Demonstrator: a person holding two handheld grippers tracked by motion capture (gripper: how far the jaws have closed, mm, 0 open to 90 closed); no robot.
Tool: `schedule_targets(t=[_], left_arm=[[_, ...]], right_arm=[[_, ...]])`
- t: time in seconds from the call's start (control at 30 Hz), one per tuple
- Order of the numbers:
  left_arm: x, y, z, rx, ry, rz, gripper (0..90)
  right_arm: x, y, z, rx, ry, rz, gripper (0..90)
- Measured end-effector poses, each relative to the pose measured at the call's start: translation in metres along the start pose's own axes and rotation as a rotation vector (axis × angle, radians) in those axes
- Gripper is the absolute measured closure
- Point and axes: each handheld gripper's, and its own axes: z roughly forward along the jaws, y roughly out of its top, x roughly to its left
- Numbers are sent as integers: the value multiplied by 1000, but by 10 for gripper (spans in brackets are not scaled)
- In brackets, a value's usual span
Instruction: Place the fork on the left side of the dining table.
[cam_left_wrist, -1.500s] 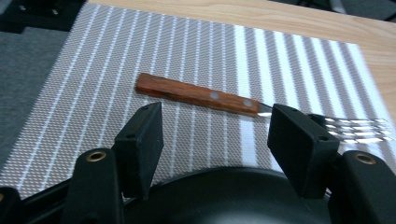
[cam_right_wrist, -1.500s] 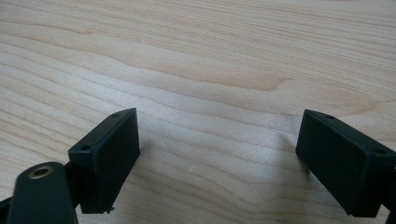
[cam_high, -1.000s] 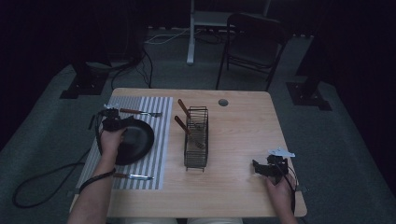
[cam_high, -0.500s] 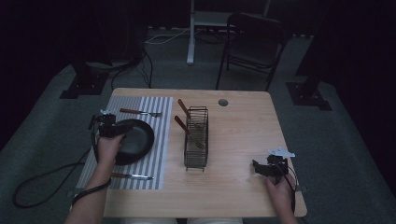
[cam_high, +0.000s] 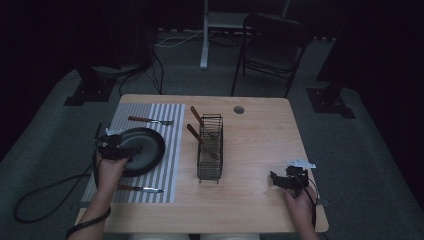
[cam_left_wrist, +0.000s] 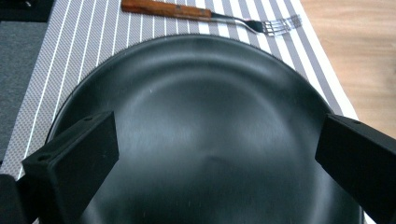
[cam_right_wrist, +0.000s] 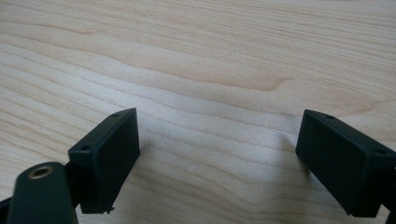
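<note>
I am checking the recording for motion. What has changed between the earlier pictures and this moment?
The left gripper drew back toward the person and left, from the plate's far side to its near-left edge, jaws open and empty. The right gripper, fork, knife and wire basket stayed put.

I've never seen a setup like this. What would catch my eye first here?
Likely the black plate on the striped placemat at the table's left, with the left gripper over its near-left edge, jaws wide apart. Next, the wire rack standing mid-table with wooden-handled utensils leaning in it. A fork lies beyond the plate, and the right gripper rests open over bare wood at the near right.
</note>
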Motion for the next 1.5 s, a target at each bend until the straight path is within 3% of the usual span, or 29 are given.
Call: schedule_targets(t=[0.2,0.43,0.77,1.03,1.27,1.33,1.5], left_arm=[[-1,-14,-12,-15,19,27,0],[-4,-34,-26,-25,6,41,0],[-4,-67,-45,-56,15,35,0],[-2,-88,-63,-124,76,33,0],[8,-111,-76,-192,182,-28,0],[12,-115,-77,-178,187,-46,0],[15,-126,-75,-132,177,-41,0]], right_arm=[[0,0,0,0,0,0,132],[0,0,0,0,0,0,132],[0,0,0,1,0,1,131],[0,0,0,1,0,1,131],[0,0,0,1,0,1,131],[0,0,0,1,0,1,131],[0,0,0,1,0,1,132]])
